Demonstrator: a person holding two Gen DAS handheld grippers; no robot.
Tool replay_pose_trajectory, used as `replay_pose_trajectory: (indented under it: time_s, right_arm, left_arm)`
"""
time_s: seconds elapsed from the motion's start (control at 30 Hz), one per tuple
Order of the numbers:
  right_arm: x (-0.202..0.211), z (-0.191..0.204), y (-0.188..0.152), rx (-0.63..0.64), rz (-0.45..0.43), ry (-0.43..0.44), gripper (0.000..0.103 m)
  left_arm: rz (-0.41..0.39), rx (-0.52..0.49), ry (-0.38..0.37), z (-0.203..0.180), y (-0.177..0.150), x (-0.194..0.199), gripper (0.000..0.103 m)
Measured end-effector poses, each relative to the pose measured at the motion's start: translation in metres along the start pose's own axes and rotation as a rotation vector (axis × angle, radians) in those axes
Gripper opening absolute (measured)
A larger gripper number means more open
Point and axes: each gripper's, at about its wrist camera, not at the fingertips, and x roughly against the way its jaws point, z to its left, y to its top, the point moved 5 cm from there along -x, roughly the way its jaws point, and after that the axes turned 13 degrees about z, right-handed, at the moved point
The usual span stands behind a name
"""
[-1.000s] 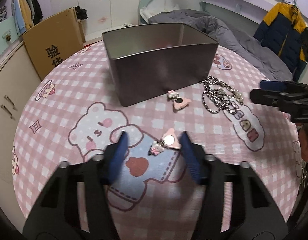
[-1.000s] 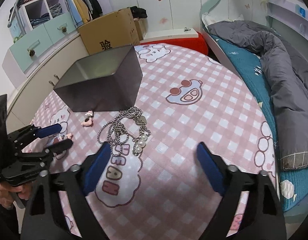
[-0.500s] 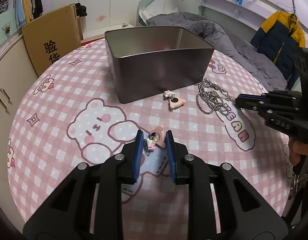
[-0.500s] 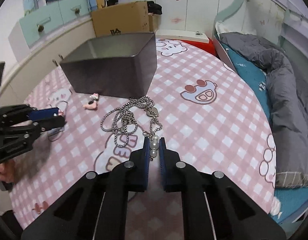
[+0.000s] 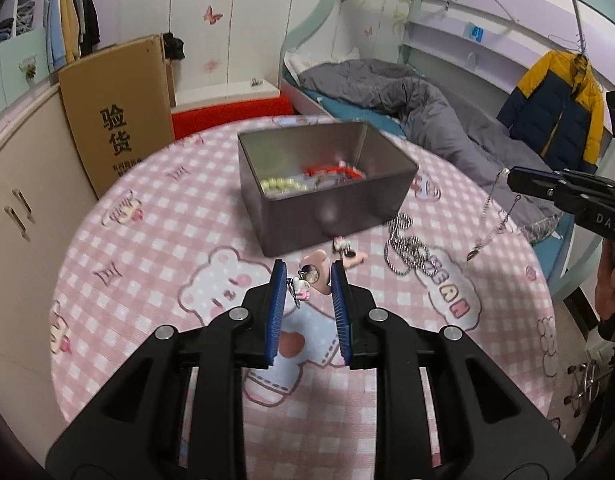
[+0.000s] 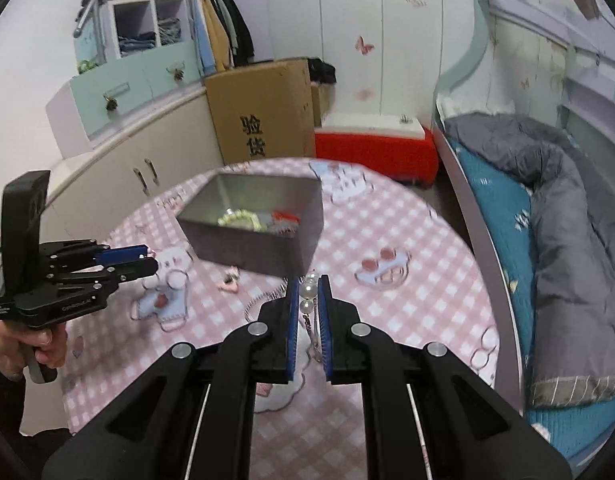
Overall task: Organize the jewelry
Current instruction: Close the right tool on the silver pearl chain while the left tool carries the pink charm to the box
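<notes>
My left gripper (image 5: 307, 276) is shut on a pink charm (image 5: 312, 276) with a small white figure and holds it above the table. My right gripper (image 6: 308, 280) is shut on a pearl and chain necklace (image 6: 309, 292), lifted off the table; its chain (image 5: 492, 216) hangs from the right gripper in the left wrist view. The grey metal tin (image 5: 327, 184) stands open on the table with green beads (image 5: 281, 185) and a red piece (image 5: 335, 170) inside. A second pink charm (image 5: 349, 254) and a steel chain pile (image 5: 407, 246) lie in front of the tin.
The round table has a pink checked cloth (image 5: 147, 240) with cartoon bears. A cardboard box (image 5: 115, 108), cream cabinets (image 5: 23, 208) and a red stool (image 5: 227, 114) stand behind it. A bed with a grey duvet (image 6: 559, 240) runs along the right side.
Both grippers closed on their pieces and rose from the table: the left on the pink charm, the right on the pearl necklace. The tin's inside has come into view.
</notes>
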Motion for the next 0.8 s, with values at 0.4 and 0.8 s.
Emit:
replay_pose_trajectory:
  time_s: [0.4, 0.8]
  right_arm:
    - [0.047, 0.026, 0.05, 0.118, -0.139, -0.004, 0.008]
    - [0.075, 0.046, 0.116, 0.194, -0.271, 0.012, 0.008]
  left_arm:
    - [-0.108, -0.015, 0.025, 0.007, 0.036, 0.042, 0.022]
    - [-0.214, -0.005, 0.036, 0.018, 0.09, 0.075, 0.022]
